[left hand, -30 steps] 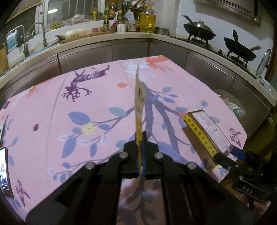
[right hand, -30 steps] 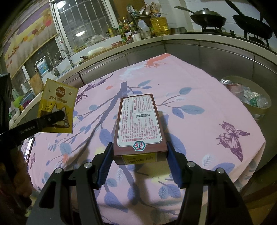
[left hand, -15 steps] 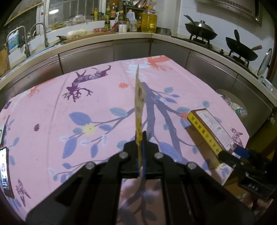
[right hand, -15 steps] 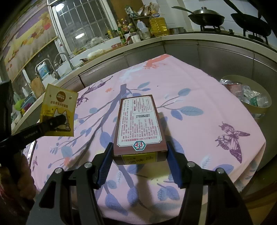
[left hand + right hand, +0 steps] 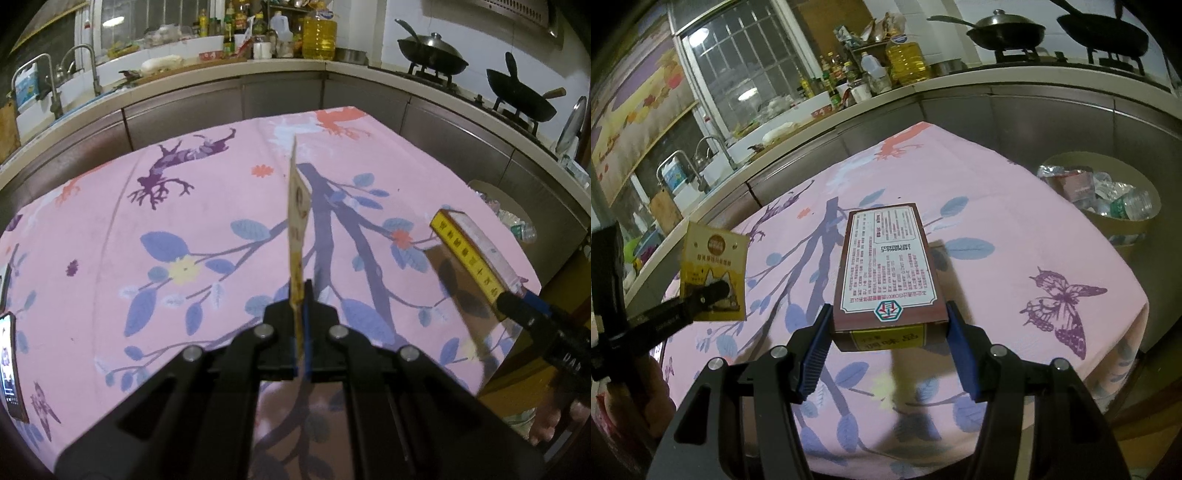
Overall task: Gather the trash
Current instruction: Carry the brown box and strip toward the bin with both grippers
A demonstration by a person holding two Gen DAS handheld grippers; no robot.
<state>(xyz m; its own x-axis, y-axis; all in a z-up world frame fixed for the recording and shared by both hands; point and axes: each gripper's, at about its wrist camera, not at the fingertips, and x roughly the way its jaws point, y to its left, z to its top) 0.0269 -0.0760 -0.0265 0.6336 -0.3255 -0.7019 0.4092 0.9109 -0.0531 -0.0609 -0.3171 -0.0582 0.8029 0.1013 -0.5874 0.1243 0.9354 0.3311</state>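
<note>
My left gripper [image 5: 300, 332] is shut on a flat yellow snack packet [image 5: 297, 229], held edge-on and upright above the pink flowered tablecloth [image 5: 207, 206]. The same packet [image 5: 714, 275] shows face-on at the left of the right wrist view. My right gripper [image 5: 886, 350] is shut on a brown carton with a white label [image 5: 888, 269] and holds it lifted above the cloth near the table's right edge. The carton [image 5: 471, 254] shows at the right of the left wrist view with its yellow side up.
A round bin [image 5: 1108, 195] with crushed bottles and foil stands on the floor right of the table. A phone [image 5: 9, 362] lies at the table's left edge. Kitchen counters, a sink and woks on a stove ring the table.
The right gripper has lifted the carton off the cloth and tilted it up. The left gripper holds the packet much as before.
</note>
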